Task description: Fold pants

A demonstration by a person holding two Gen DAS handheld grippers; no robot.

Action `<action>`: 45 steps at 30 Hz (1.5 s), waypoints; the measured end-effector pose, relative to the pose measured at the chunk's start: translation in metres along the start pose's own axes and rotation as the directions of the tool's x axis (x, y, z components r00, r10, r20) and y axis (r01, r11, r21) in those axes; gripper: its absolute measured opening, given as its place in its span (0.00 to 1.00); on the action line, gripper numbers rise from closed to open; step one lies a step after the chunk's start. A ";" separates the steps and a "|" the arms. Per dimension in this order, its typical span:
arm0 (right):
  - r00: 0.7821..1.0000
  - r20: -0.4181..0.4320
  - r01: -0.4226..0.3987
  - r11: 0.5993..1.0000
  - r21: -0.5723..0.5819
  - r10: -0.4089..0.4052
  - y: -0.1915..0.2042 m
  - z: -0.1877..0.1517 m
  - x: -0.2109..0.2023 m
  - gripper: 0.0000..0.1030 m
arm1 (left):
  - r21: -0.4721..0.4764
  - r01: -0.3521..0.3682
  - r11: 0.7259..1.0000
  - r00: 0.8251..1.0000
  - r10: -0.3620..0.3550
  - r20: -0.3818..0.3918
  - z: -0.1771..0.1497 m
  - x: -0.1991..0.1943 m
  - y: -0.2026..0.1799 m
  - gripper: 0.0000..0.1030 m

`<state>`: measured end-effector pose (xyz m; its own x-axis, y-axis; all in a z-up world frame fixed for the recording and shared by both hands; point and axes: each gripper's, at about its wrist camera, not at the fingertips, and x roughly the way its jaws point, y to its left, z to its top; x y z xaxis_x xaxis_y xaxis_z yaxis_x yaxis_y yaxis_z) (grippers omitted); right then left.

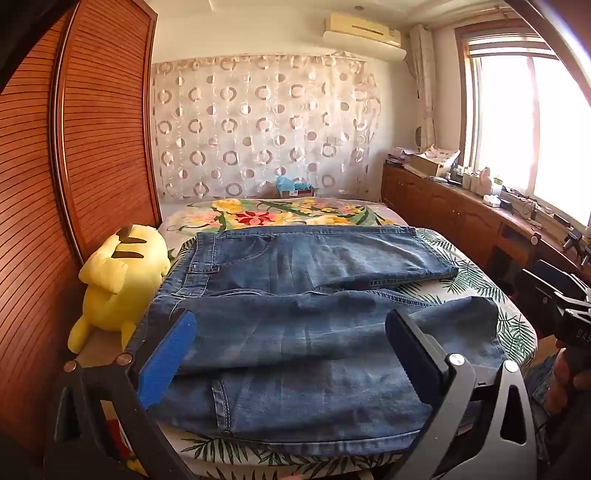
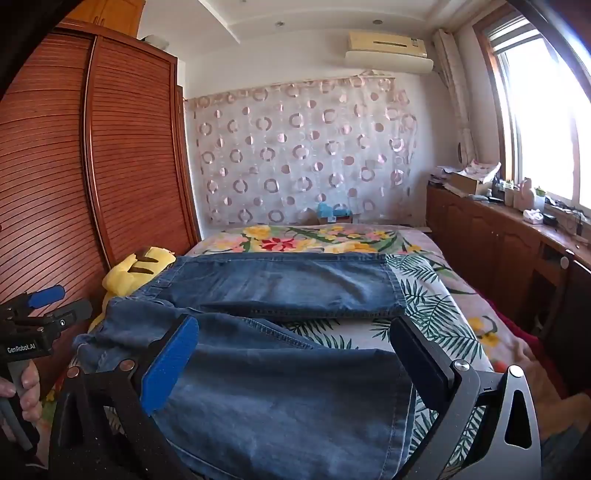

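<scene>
Item: jeans (image 1: pixel 295 295), blue denim, spread on the bed (image 1: pixel 480 284) across its near end, lying on the leaf-print sheet. Waistband toward the bed's left edge, just beside a yellow plush toy (image 1: pixel 118 280) that lies along that edge against the wooden wardrobe (image 1: pixel 92 147). Far leg stretched flat toward the right edge; near leg lying closer to the foot of the bed, its cloth rumpled and partly folded over itself.

Left gripper (image 1: pixel 291 354): jaws released, spread wide, nothing clamped. The near leg and seat of the jeans lie below and between its two fingers, the blue pad on the left over the waist area, the dark pad on the right over the mid-leg. Whether the tips touch the cloth cannot be told.

Right gripper (image 2: pixel 295 362): jaws released, spread wide, nothing clamped. The lower part of the near leg lies between and under its fingers, the hem running toward the bed's near edge.

A hand (image 2: pixel 26 384) holds the left gripper's handle, seen at the left of the right wrist view.

Surroundings: flower-print cover at the head of the bed, circle-pattern curtain (image 1: pixel 258 125) behind, air conditioner (image 1: pixel 362 33) above, wooden cabinet (image 1: pixel 443 206) under the window on the right
</scene>
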<state>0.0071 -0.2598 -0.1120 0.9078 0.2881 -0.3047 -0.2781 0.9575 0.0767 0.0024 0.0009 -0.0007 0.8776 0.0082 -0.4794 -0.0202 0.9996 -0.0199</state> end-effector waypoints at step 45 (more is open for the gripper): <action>1.000 -0.024 -0.005 1.000 0.006 0.006 -0.001 0.000 0.000 1.00 | 0.012 0.010 1.000 1.000 -0.010 0.023 0.007 -0.001 -0.002 1.00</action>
<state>0.0072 -0.2603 -0.1124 0.8983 0.2931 -0.3272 -0.2813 0.9559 0.0839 0.0046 -0.0004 0.0062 0.8886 -0.0012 -0.4586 -0.0061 0.9999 -0.0142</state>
